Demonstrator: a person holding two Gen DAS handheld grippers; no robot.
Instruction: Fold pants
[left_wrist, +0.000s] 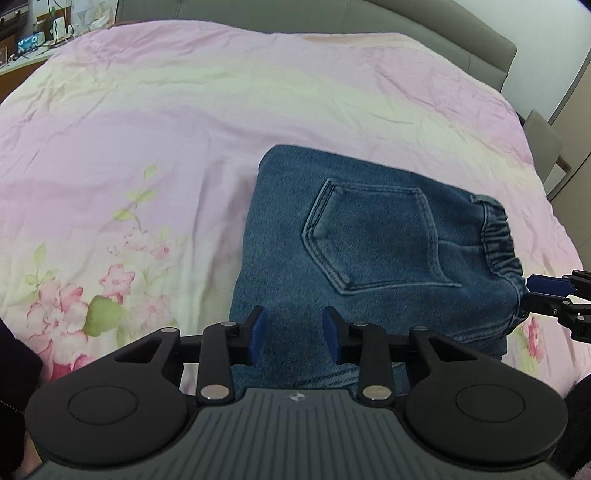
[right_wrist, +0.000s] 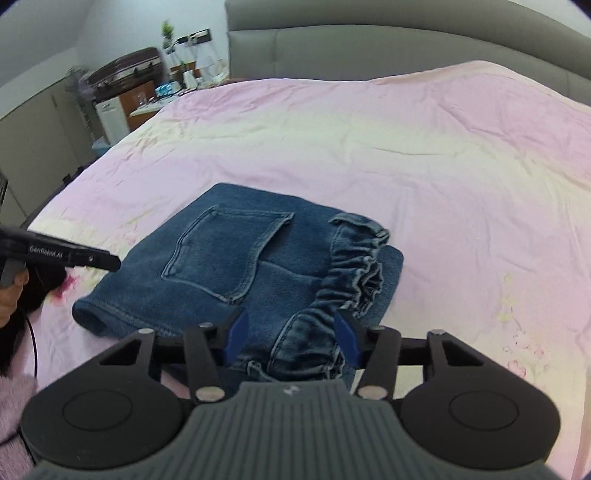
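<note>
Two tools hover over the jeans (left_wrist: 373, 254), which lie folded into a compact block on the bed (left_wrist: 184, 122), back pocket (left_wrist: 373, 240) up, near the front edge. The left tool (left_wrist: 294, 334) has its jaws apart with nothing between them, just above the denim. The right tool (right_wrist: 291, 338) also stands apart; the elastic waistband (right_wrist: 354, 266) bunches up between its pads, but they do not seem to press on it.

Risk, as I judge it: the waistband sits ruffled and raised, so the top layer could spring open. A pad catching that loose band while pulling away would drag the fold apart. The near hems look uneven too.

Room is generous: the bedspread lies bare behind and to both sides. Only the near bed edge is close, so a tug that way could slide the block off.
</note>
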